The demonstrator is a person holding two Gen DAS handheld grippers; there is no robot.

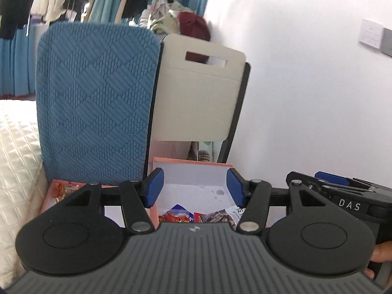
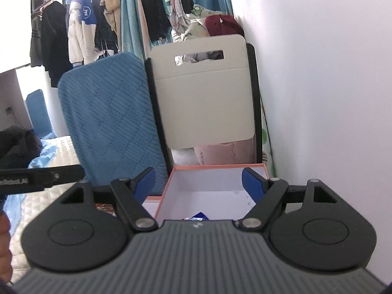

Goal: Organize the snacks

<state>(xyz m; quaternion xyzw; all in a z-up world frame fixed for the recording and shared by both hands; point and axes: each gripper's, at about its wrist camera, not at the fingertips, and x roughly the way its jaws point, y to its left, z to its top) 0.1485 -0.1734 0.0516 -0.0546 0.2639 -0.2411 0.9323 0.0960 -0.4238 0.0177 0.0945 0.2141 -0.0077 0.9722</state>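
A pink-edged white box (image 1: 193, 171) stands below my left gripper (image 1: 194, 187), which is open and empty above it. Several snack packets (image 1: 196, 215) lie at the box's near side, red, blue and dark ones. A second, lower pink tray (image 1: 52, 196) at the left holds red and gold wrapped snacks (image 1: 65, 188). In the right wrist view my right gripper (image 2: 198, 183) is open and empty above the same box (image 2: 215, 171); a blue packet (image 2: 199, 216) peeks out under the gripper body. The right gripper also shows at the right of the left wrist view (image 1: 343, 188).
Two chair backs stand behind the box: a blue textured one (image 1: 95, 103) and a beige one with a handle slot (image 1: 201, 93). A white wall (image 1: 306, 85) is close on the right. A quilted white bed (image 1: 17, 147) lies left. Clothes hang at the back (image 2: 80, 24).
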